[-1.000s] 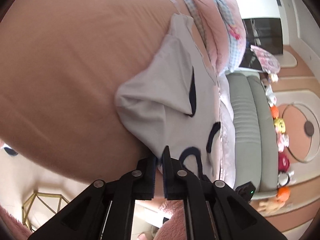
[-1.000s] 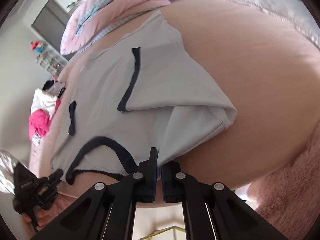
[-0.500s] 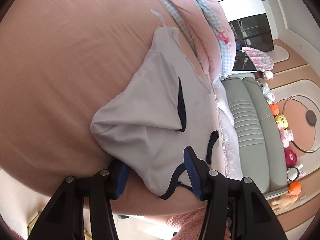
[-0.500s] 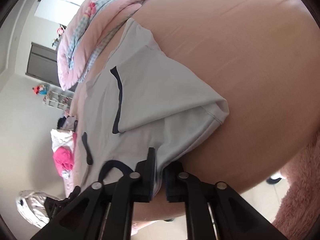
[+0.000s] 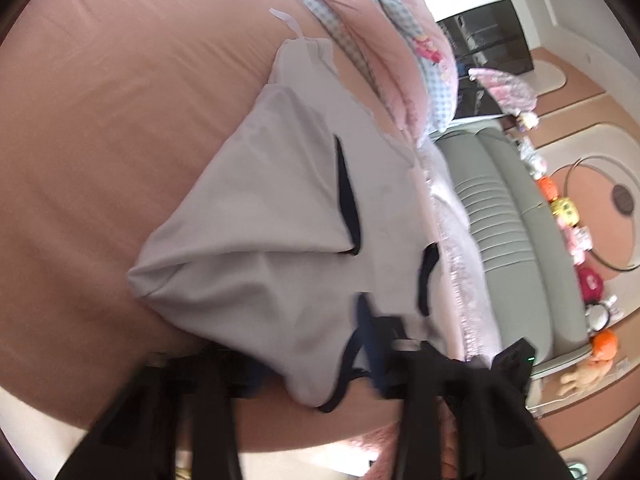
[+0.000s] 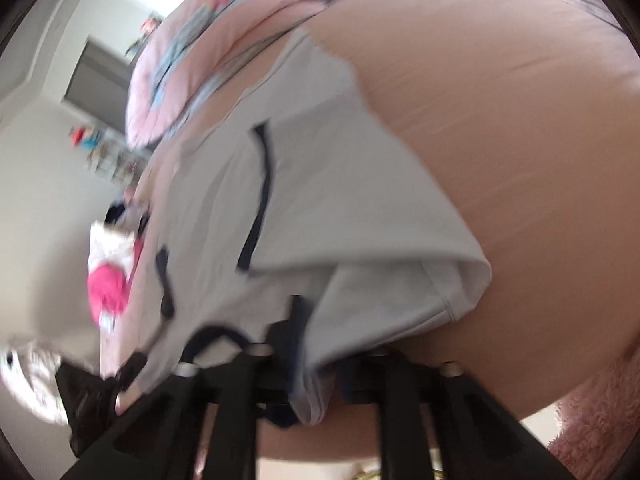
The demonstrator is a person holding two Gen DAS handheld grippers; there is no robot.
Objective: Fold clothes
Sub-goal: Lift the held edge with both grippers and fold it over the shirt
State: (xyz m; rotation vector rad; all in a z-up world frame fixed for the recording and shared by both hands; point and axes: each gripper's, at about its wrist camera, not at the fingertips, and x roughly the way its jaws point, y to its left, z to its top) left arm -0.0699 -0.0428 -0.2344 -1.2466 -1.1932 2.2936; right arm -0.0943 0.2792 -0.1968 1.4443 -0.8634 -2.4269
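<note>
A light grey garment with navy trim (image 5: 260, 240) lies partly folded on the brownish-pink bed sheet (image 5: 100, 160). Its near hem hangs over the bed's edge. My left gripper (image 5: 308, 360) is blurred; its jaws stand apart and are closing, with the navy-edged hem between them. In the right wrist view the same garment (image 6: 360, 220) fills the middle. My right gripper (image 6: 320, 364) is closing on a fold of its near edge, and fabric is pinched between the fingers. The sheet (image 6: 500, 140) stretches off to the right.
A pink and blue checked quilt (image 5: 400, 40) is bunched beyond the garment. A grey padded bench (image 5: 512, 240) and plush toys (image 5: 592, 280) are on the floor side. Pink clothes (image 6: 108, 284) lie at the left, and pink fluffy fabric (image 6: 592, 420) sits low right.
My left gripper went from shut to wide apart and now straddles the garment's hem. The right gripper stayed at the near edge, with a fold of fabric now hanging between its fingers.
</note>
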